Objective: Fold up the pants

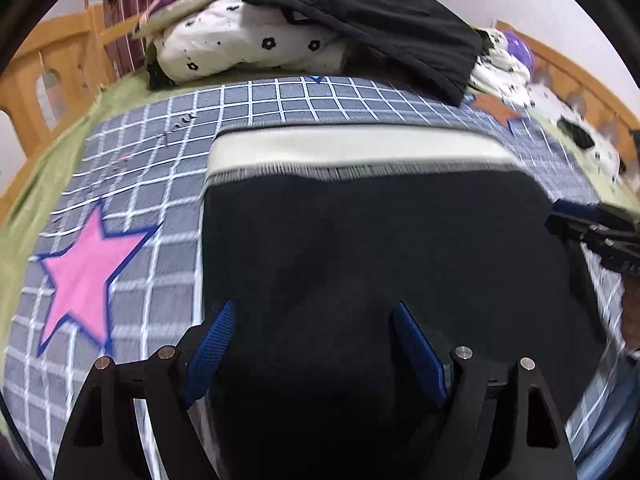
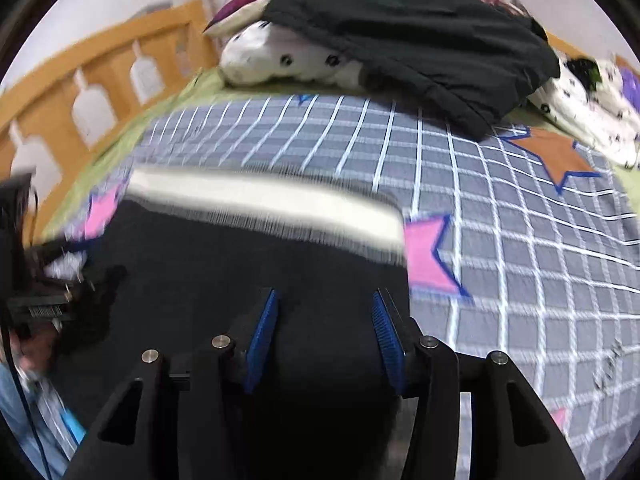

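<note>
The pants (image 1: pixel 380 248) lie flat on the bed, on a grey sheet (image 1: pixel 168 184) with a white grid and coloured stars. They are black, with a pale waistband (image 1: pixel 352 148) along their far edge, and they fill the near middle of both wrist views. A pink star (image 1: pixel 80 276) shows on the sheet just left of the pants in the left wrist view; another pink star (image 2: pixel 428 256) sits just right of the waistband's end in the right wrist view.

The left claw (image 1: pixel 316 344) hangs over the near left part of the pants with its blue pads (image 1: pixel 212 344) wide apart — black cloth fills the gap, but neither pad can be seen pinching it. The left pad sits about at the pants' left edge. The right claw (image 2: pixel 324 336) hangs over the near right part of the pants, its pads (image 2: pixel 262 340) also apart, narrower than the left pair, with nothing visibly clamped between them. Whether the tips touch the cloth I cannot tell.

Each claw shows at the edge of the other's view — the right one at the far right of the left wrist view, the left one at the left edge of the right wrist view, blurred.

At the far side of the bed lies a heap of bedding: a white pillow with black flowers (image 1: pixel 248 48) and a black garment (image 1: pixel 372 16) draped over it. A wooden bed rail (image 2: pixel 100 80) runs along the left.
</note>
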